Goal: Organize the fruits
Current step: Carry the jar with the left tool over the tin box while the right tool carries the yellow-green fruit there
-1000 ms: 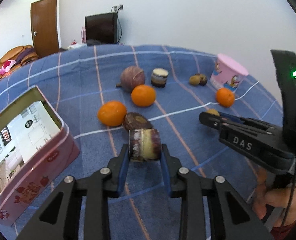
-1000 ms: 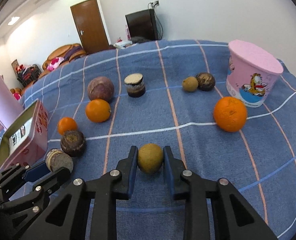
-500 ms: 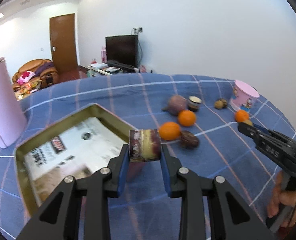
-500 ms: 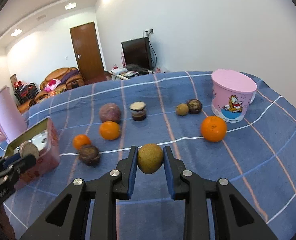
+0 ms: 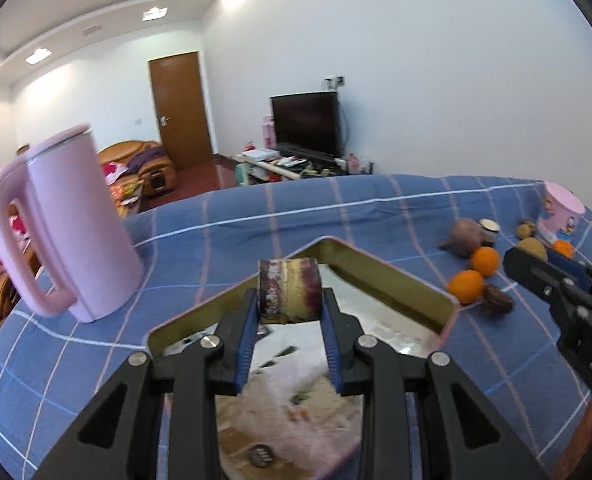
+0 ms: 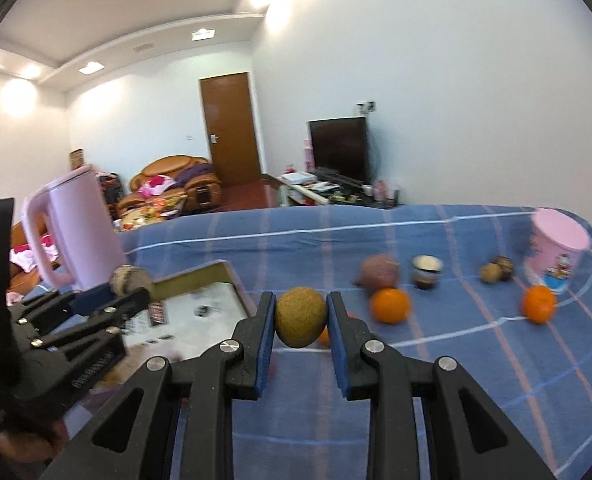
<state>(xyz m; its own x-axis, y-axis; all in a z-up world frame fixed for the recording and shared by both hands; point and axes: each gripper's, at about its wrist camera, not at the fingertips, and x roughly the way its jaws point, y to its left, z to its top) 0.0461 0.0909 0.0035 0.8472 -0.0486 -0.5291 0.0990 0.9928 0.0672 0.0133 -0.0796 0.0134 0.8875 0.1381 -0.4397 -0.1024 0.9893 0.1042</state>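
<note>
My left gripper [image 5: 288,312] is shut on a short cut piece of sugarcane [image 5: 289,291] and holds it above the open pink tin box [image 5: 391,280]. My right gripper [image 6: 300,320] is shut on a round brown-green fruit [image 6: 300,316] and holds it above the blue cloth, just right of the tin box [image 6: 212,276]. The left gripper also shows in the right wrist view [image 6: 132,292]. Oranges [image 6: 389,306] [image 6: 539,303], a purple round fruit [image 6: 379,271], another sugarcane piece [image 6: 427,271] and two small brown fruits [image 6: 495,270] lie on the cloth.
A tall pink kettle [image 5: 68,224] stands on the left of the table, close to the tin. A pink cartoon cup [image 6: 557,250] stands at the far right. A dark fruit [image 5: 495,300] lies beside an orange [image 5: 465,286] by the tin's right corner.
Both grippers have moved left with their fruits. The left one has gone from beside the tin to above its inside. The right one has come close to the tin's right side.
</note>
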